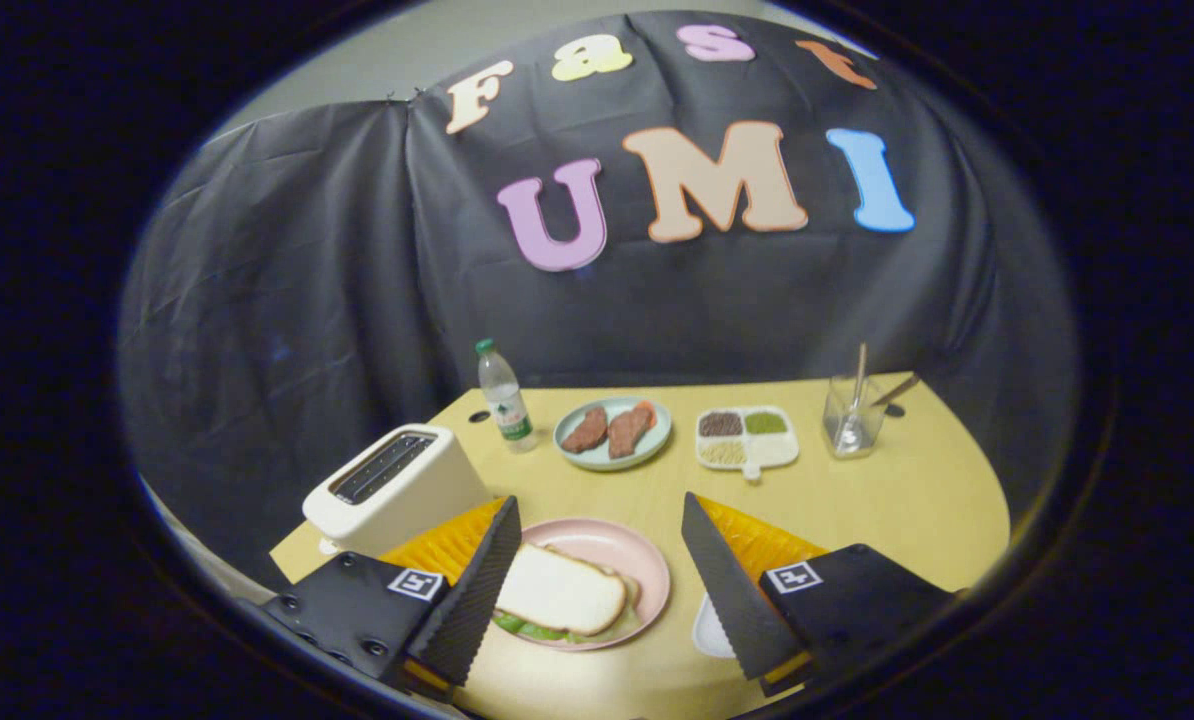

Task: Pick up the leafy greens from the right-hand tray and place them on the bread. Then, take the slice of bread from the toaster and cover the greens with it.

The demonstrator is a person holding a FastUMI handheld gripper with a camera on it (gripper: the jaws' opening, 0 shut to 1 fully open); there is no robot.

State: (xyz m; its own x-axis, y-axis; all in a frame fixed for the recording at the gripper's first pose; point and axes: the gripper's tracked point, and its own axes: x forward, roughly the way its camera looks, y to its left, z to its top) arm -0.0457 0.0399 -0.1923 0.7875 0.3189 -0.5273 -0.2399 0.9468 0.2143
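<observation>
Jaws of the gripper (597, 590) stand wide apart, holding nothing. Between them sits a pink plate (647, 570) on the yellow counter (907, 500). On that plate a bread slice (560, 592) lies flat over the leafy greens (532, 630), which peek out at its near edge; a lower slice shows beneath at the far side. Just inside the right finger, at 5 o'clock from the plate, a white tray (709, 632) edge shows. White toaster (392, 487) stands at 10 o'clock from the plate. Beyond, at 12 o'clock, a pale green plate (612, 432) carries two meat pieces; a water bottle (504, 397) stands at its 9 o'clock, a divided dish of grains (747, 438) at its 3 o'clock, then a glass with utensils (852, 415).
</observation>
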